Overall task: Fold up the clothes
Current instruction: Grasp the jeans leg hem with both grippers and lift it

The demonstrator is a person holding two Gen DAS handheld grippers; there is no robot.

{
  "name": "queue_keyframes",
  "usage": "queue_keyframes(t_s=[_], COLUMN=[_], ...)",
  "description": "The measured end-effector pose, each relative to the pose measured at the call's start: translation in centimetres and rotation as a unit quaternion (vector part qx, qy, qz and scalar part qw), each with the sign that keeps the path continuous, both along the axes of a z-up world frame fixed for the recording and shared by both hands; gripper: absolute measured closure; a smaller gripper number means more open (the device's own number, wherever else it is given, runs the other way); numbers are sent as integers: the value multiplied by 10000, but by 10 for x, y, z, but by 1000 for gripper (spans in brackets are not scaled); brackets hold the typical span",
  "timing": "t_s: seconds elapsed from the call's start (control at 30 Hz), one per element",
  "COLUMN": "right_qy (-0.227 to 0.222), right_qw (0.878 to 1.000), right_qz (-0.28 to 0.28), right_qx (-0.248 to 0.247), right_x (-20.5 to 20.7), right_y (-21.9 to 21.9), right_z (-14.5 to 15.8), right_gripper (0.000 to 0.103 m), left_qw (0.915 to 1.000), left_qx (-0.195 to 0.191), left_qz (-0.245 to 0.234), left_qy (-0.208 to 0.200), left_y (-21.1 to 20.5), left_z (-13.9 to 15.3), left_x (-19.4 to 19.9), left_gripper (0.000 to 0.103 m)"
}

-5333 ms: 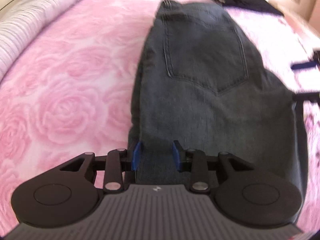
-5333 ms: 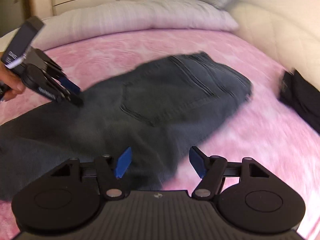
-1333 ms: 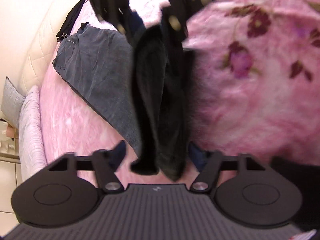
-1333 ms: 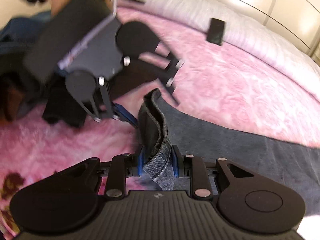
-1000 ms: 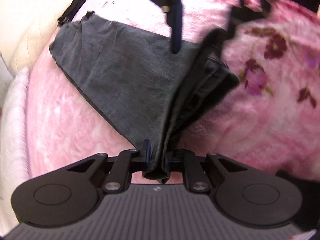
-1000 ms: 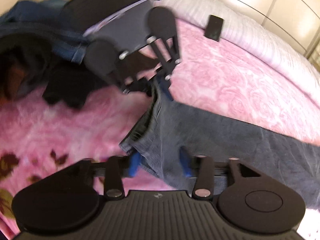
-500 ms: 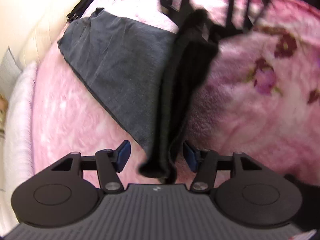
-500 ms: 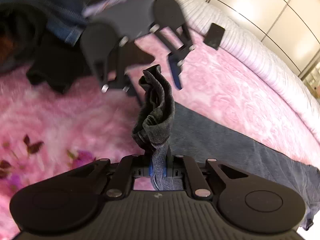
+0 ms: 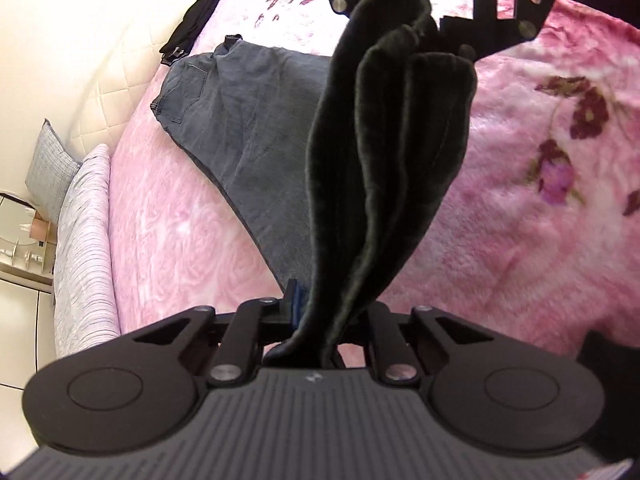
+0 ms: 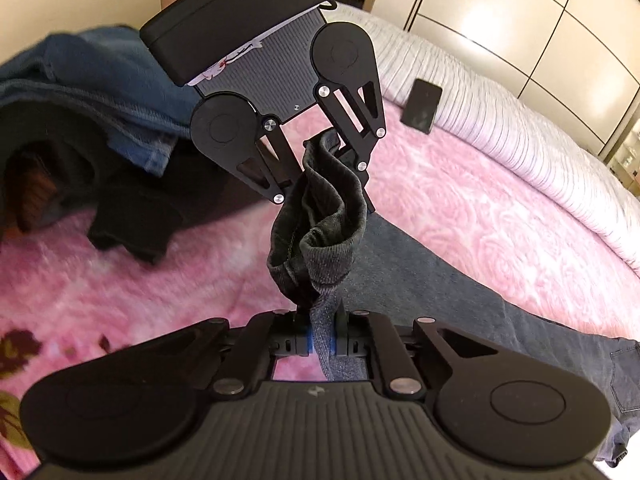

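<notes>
Dark grey jeans (image 9: 256,120) lie flat on the pink bed (image 9: 520,240), waist end far off. Their leg end is lifted and bunched into hanging folds (image 9: 380,160) between both grippers, which face each other. My left gripper (image 9: 320,312) has its jaws closing on one corner of the hem, and the pads press the cloth. My right gripper (image 10: 322,340) grips the other corner of the jeans (image 10: 440,280); its jaws are opening a trifle, pads still on the cloth. In the right wrist view the left gripper (image 10: 324,168) is at the far end of the fold.
A black garment (image 9: 188,32) lies beyond the jeans by the cream headboard. A striped bolster (image 9: 80,240) runs along the bed's edge with a dark phone (image 10: 422,106) on it. Blue jeans (image 10: 100,92) and black cloth (image 10: 132,224) are heaped at the left.
Half a second ago my left jaws stood open around the hanging cloth; now they clamp it. Both grippers have risen, lifting the leg end higher off the bed.
</notes>
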State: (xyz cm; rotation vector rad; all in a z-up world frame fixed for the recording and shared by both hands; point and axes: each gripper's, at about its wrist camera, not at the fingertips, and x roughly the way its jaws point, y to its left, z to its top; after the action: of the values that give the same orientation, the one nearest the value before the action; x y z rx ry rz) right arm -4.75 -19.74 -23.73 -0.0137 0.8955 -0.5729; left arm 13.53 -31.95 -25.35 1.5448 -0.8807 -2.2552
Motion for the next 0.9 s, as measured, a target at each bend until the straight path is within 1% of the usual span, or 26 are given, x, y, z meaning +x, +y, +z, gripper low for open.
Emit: queue_keyframes(t_s=[0.07, 0.13, 0.2, 0.27, 0.33, 0.4, 0.5, 0.6, 0.7, 0.8, 0.9], right_qy=[-151, -417, -685, -899, -1095, -1267, -1533, -1835, -2103, -2358, -2496], right_qw=[9998, 9983, 9950, 9909, 9862, 9814, 9724, 9578, 9401, 9166, 8952], right_qz=[-92, -353, -618, -916, -1167, -1368, -1680, -2060, -2421, -2826, -3151], right_qx=[80, 225, 371, 409, 426, 447, 528, 810, 1159, 1559, 1925], right_x=[-7, -23, -40, -63, -89, -118, -170, -226, -286, -338, -371], right_y=[-7, -24, -41, -65, -91, -121, -170, -222, -274, -319, -356], right_z=[10, 25, 40, 57, 71, 84, 96, 93, 85, 61, 24], right_gripper=[94, 94, 96, 97, 97, 97, 97, 97, 97, 97, 97], left_qw=[10000, 9996, 9989, 9986, 9982, 9976, 9972, 9969, 9969, 9957, 9925], left_qx=[72, 207, 336, 337, 327, 321, 339, 467, 607, 832, 1133], left_qz=[53, 158, 269, 300, 333, 376, 416, 479, 389, 387, 456], left_qy=[8, 77, 182, 283, 379, 485, 526, 424, 323, 147, -71], left_y=[-6, -17, -36, -54, -75, -102, -148, -195, -237, -276, -305], left_z=[12, 27, 45, 63, 81, 97, 108, 105, 90, 68, 34], left_x=[-4, -14, -28, -47, -71, -104, -160, -223, -279, -331, -371], left_gripper=[92, 92, 90, 89, 89, 89, 89, 89, 89, 89, 89])
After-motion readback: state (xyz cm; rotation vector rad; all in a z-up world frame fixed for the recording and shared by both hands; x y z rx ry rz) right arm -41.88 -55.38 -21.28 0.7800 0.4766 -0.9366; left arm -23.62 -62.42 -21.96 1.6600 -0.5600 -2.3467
